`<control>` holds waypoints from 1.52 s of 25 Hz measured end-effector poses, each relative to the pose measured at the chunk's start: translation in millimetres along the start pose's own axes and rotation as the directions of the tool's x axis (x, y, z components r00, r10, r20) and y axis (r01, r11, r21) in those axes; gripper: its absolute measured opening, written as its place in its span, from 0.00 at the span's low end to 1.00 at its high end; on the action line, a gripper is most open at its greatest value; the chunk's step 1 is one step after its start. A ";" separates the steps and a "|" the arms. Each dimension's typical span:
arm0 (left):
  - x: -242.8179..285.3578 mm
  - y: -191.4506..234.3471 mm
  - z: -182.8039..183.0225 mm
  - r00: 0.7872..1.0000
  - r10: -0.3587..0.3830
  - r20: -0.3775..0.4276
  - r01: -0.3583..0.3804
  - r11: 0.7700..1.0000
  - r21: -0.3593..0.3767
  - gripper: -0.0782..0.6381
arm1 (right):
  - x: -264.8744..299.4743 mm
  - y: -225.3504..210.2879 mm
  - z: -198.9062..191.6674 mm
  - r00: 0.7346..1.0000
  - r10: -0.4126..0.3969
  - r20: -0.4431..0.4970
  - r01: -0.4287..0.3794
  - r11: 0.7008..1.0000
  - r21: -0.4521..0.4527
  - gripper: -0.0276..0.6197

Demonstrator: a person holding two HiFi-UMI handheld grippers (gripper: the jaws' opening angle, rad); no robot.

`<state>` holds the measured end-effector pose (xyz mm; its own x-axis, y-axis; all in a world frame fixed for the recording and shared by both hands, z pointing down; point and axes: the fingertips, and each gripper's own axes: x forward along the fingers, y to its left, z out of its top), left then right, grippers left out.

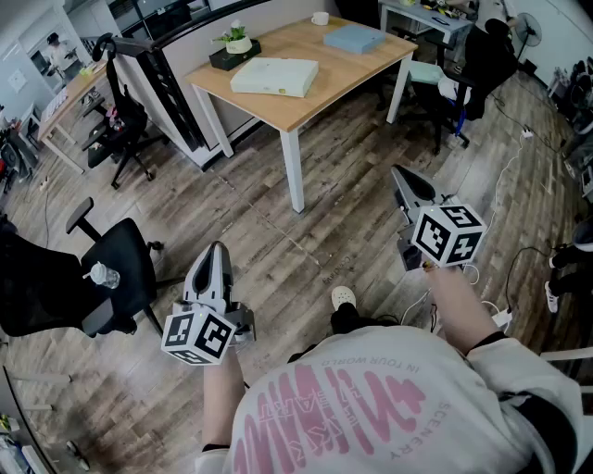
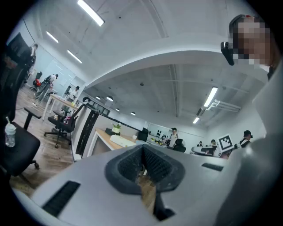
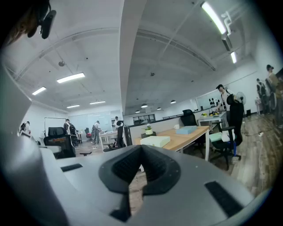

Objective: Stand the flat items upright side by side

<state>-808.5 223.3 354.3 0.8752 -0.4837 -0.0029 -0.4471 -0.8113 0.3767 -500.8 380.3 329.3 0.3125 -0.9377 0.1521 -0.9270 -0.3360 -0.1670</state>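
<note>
Looking down in the head view, the left gripper point(image 1: 218, 250) and the right gripper point(image 1: 401, 176) are both held over bare wooden floor point(image 1: 278, 231), well apart from the wooden table point(image 1: 306, 106). Both sets of jaws are pressed together with nothing between them. On the table lie the flat items: a cream flat item point(image 1: 275, 76) near the middle and a blue flat item point(image 1: 354, 38) toward the far corner, neither of them upright. A potted plant point(image 1: 237, 43) and a white cup point(image 1: 320, 18) stand by the table's far edge. A black office chair point(image 1: 120, 268) with a water bottle point(image 1: 104, 275) on its seat is at the left, and another dark chair point(image 1: 482, 65) is pushed against the table's right side.

Left gripper view: the jaws meet at the centre and hold nothing. The table point(image 2: 102, 133) with the cream flat item point(image 2: 120, 141) lies ahead, left of the closed tips, and the water bottle point(image 2: 9, 134) sits at the far left.

Right gripper view: the jaws are likewise closed on nothing. Beyond them the table point(image 3: 190, 137) carries the cream flat item point(image 3: 155, 141), the blue flat item point(image 3: 185, 129) and the potted plant point(image 3: 149, 130).
</note>
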 end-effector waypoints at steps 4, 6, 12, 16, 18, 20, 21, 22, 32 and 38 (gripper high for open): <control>42.6 -27.3 35.3 0.997 -0.058 0.043 0.056 0.997 0.048 0.11 | 15.9 -0.3 17.9 0.999 0.036 0.033 -0.035 0.999 -0.040 0.04; 62.9 -42.1 42.7 0.995 -0.087 0.045 0.084 0.994 0.069 0.11 | 22.4 -4.5 25.6 0.998 0.050 0.045 -0.047 0.997 -0.060 0.04; 126.8 -60.9 30.7 0.996 -0.091 -0.015 0.092 0.990 0.105 0.11 | 52.5 -35.6 37.3 0.996 0.069 0.053 -0.064 0.994 -0.084 0.04; 168.2 -65.0 23.8 0.997 -0.067 -0.026 0.069 0.993 0.093 0.11 | 77.8 -68.6 43.2 0.998 0.059 0.034 -0.056 0.995 -0.084 0.04; 185.9 -66.9 19.1 0.998 -0.053 -0.033 0.056 0.995 0.080 0.11 | 90.0 -85.6 45.0 0.998 0.063 0.025 -0.061 0.996 -0.066 0.04; 202.8 -69.8 15.1 0.998 -0.044 -0.041 0.046 0.996 0.071 0.11 | 102.1 -101.7 45.7 0.997 0.073 0.018 -0.073 0.997 -0.041 0.04; 210.9 -71.9 13.9 0.998 -0.042 -0.043 0.045 0.997 0.068 0.11 | 108.1 -109.4 45.5 0.997 0.079 0.014 -0.079 0.996 -0.031 0.04; 218.3 -74.2 13.6 0.998 -0.044 -0.042 0.046 0.997 0.066 0.11 | 113.8 -116.3 44.8 0.996 0.086 0.010 -0.086 0.996 -0.024 0.04; 261.9 -88.4 9.7 0.999 -0.028 -0.027 0.031 0.995 0.099 0.11 | 144.9 -153.7 16.3 0.987 0.152 -0.046 -0.151 0.988 0.040 0.04; 299.7 -91.2 -13.0 0.997 -0.057 -0.059 0.062 0.993 0.097 0.11 | 152.0 -179.0 -1.8 0.987 0.132 -0.097 -0.126 0.990 0.064 0.04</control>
<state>-503.1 156.5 331.1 0.9087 -0.4164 0.0305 -0.4073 -0.8680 0.2841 -287.8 298.1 384.0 0.1658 -0.9608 0.2222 -0.9437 -0.2200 -0.2470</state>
